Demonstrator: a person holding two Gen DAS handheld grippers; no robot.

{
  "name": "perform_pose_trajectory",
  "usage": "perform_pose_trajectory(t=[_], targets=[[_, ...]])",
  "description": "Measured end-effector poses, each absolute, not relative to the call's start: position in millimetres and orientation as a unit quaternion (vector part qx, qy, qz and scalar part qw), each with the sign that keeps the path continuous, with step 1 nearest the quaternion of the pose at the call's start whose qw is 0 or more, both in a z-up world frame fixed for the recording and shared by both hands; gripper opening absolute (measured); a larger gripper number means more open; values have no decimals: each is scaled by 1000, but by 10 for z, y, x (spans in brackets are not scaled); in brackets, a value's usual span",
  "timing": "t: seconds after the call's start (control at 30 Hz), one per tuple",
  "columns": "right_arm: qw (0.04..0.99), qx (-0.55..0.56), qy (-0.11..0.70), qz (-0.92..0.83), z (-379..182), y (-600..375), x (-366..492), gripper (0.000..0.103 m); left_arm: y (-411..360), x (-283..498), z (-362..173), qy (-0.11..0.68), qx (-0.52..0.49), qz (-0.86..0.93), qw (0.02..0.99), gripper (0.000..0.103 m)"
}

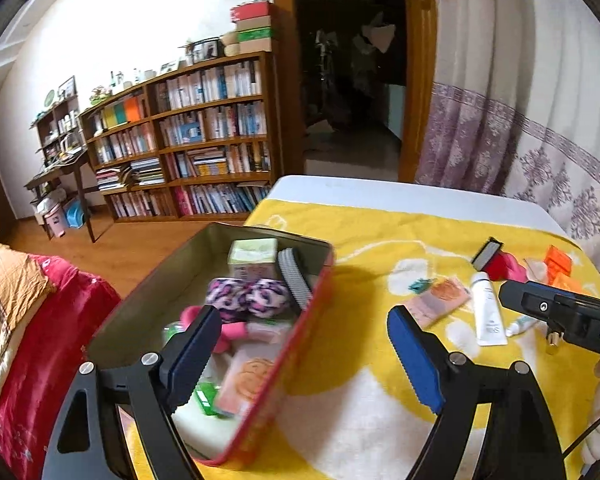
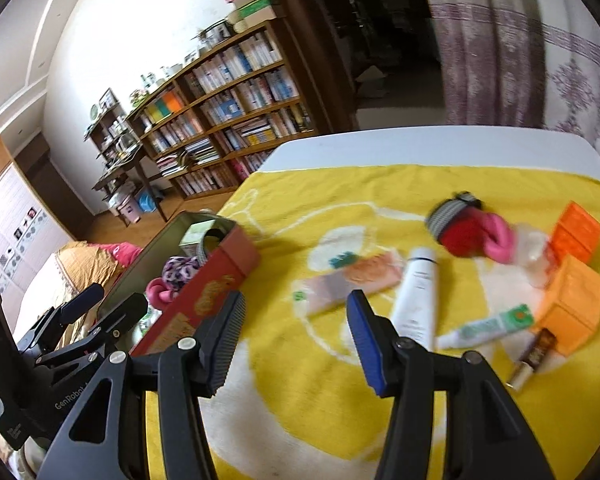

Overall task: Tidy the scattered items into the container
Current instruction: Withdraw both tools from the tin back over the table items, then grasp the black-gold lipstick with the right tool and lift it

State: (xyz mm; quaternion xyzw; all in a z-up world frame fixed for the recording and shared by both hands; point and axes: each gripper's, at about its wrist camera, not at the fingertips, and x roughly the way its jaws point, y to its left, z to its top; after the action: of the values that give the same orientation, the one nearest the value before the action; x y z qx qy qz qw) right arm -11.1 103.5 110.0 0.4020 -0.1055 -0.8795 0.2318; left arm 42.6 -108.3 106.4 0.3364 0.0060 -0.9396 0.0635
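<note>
The red tin point(image 1: 288, 340) stands at the left of the yellow towel point(image 1: 360, 392) and holds a purple scrunchie point(image 1: 244, 298), a comb point(image 1: 296, 280), a pale box point(image 1: 254, 258) and a sachet. My left gripper point(image 1: 304, 360) is wide open over the tin's right wall, gripping nothing. Scattered on the towel are a white tube point(image 2: 416, 296), a flat pink sachet point(image 2: 352, 280), a small green tube point(image 2: 488, 326), two orange boxes point(image 2: 576, 304), a red and pink cloth bundle point(image 2: 472, 232) and a lipstick point(image 2: 532, 356). My right gripper point(image 2: 296, 298) hangs open and holds nothing, just short of the sachet.
The white table edge point(image 2: 420, 148) runs behind the towel, with a curtain point(image 2: 500, 60) beyond it. A bed with a red quilt point(image 1: 32, 340) lies left of the tin. Bookshelves point(image 1: 188, 140) line the far wall beside a dark doorway.
</note>
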Motion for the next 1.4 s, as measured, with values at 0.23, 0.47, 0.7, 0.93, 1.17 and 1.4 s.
perform_pose_trajectory(t=[0.23, 0.47, 0.7, 0.93, 1.17, 1.4], targets=[[191, 408, -127, -884, 960, 1587, -62, 57, -709, 302, 988, -8, 352, -935, 33, 87], [128, 422, -133, -887, 807, 2188, 20, 57, -438, 169, 839, -4, 379, -925, -4, 87], [88, 436, -117, -888, 706, 2516, 51, 57, -159, -10, 705, -7, 403, -915, -31, 87], [77, 464, -84, -879, 534, 2494, -1, 57, 17, -133, 626, -6, 420, -906, -53, 87], [96, 475, -71, -872, 478, 2315, -155, 56, 40, -210, 559, -3, 430, -901, -56, 87], [78, 491, -51, -866, 368, 2231, -292, 41, 25, -242, 540, -3, 433, -900, -56, 87]])
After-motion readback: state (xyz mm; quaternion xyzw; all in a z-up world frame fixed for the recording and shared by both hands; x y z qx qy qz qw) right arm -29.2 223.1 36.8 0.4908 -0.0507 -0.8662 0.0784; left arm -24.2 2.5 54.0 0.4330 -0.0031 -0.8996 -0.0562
